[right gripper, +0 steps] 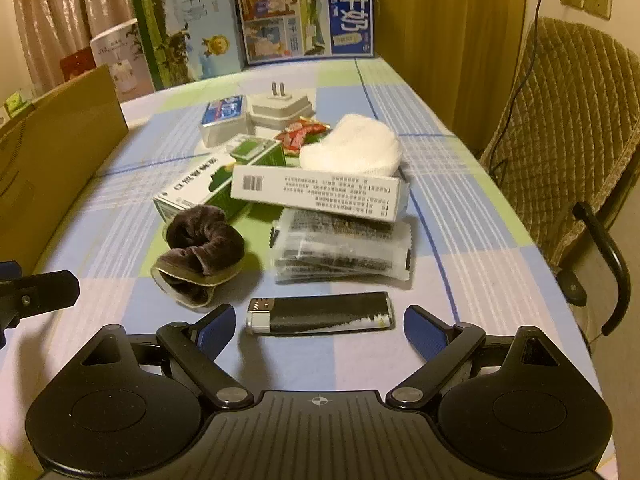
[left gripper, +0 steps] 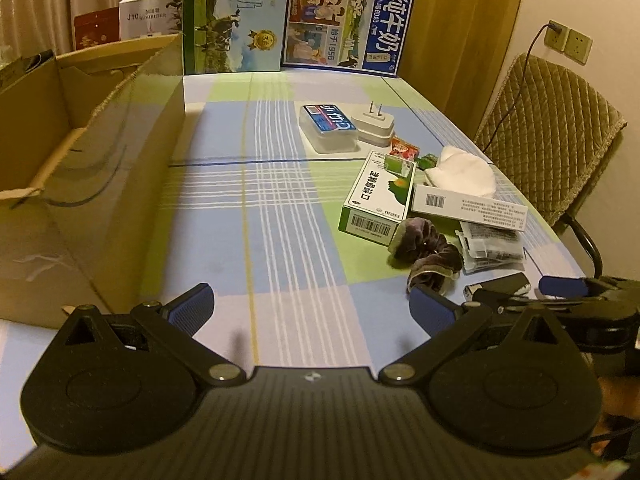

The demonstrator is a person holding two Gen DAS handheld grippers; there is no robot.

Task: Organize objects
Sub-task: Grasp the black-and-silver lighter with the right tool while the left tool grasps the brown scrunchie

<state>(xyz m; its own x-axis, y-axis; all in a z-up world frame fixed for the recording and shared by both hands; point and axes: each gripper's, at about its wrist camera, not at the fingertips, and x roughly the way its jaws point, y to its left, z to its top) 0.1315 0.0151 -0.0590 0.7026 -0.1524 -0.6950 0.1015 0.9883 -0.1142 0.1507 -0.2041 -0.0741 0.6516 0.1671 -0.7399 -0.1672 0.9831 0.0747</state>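
Note:
A pile of small items lies on the checked tablecloth [left gripper: 248, 216]: a green-white medicine box [left gripper: 378, 196], a white box [right gripper: 316, 192], a brown scrunchie [right gripper: 200, 254], clear sachets [right gripper: 340, 250], a black lighter [right gripper: 320, 314], white gauze [right gripper: 352, 144], a charger plug [left gripper: 372, 122] and a clear case [left gripper: 328, 126]. My left gripper [left gripper: 310, 308] is open and empty above bare cloth, left of the pile. My right gripper [right gripper: 316, 330] is open, fingers on either side of the lighter, just short of it. An open cardboard box [left gripper: 80, 128] stands at the left.
Two milk cartons [left gripper: 288, 20] stand upright at the table's far end. A quilted chair [right gripper: 568, 128] stands at the table's right edge, with a cable running to a wall socket [left gripper: 568, 40]. More boxes [left gripper: 148, 14] sit behind the cardboard box.

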